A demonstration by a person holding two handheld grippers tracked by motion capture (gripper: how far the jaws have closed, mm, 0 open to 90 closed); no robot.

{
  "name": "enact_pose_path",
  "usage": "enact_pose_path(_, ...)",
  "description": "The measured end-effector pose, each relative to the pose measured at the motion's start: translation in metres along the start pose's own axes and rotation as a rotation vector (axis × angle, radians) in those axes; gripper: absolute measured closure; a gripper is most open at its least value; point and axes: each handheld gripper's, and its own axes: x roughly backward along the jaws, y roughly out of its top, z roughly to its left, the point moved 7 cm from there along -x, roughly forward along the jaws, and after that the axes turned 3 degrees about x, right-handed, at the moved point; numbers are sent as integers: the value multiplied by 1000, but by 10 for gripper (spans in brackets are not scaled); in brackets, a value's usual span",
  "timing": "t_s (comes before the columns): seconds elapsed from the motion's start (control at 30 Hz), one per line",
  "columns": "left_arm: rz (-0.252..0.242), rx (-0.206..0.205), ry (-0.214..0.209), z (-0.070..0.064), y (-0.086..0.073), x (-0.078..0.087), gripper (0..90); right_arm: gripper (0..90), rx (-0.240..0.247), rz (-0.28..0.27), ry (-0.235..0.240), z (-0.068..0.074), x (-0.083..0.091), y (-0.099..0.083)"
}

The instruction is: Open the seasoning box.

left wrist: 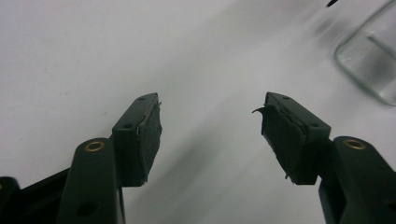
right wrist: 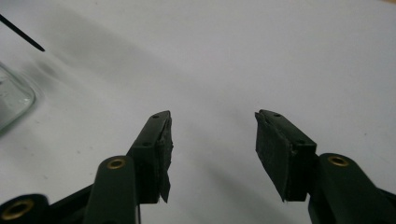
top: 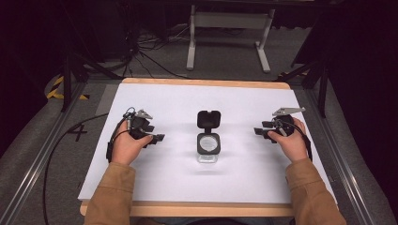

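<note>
A clear square glass jar stands at the middle of the white table, its black flip lid hinged open and tipped away from me. My left gripper rests on the table left of the jar, held in a hand, jaws open with nothing between them. A corner of the jar appears at the upper right of the left gripper view. My right gripper lies right of the jar, also open and empty. The jar's edge shows at the left of the right gripper view.
The white sheet covers a wooden tabletop. Metal rails run along both sides. A white frame stand and cables lie on the floor beyond the table.
</note>
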Motion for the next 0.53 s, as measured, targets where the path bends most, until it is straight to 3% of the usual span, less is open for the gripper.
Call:
enact_pose_path(0.2,24,25,-1,6,-9,-10,372,482,-11,73,14,-3,-13,-13)
enact_pose_path(0.33,54,11,-7,5,-11,-13,354,479,-10,103,20,-3,-18,-17)
enact_pose_path(0.4,89,-7,-49,0,-13,-15,325,473,0,113,10,-2,-20,-18)
enact_pose_path(0.53,105,-21,-64,-4,-12,-16,320,464,19,115,4,-1,-20,-18)
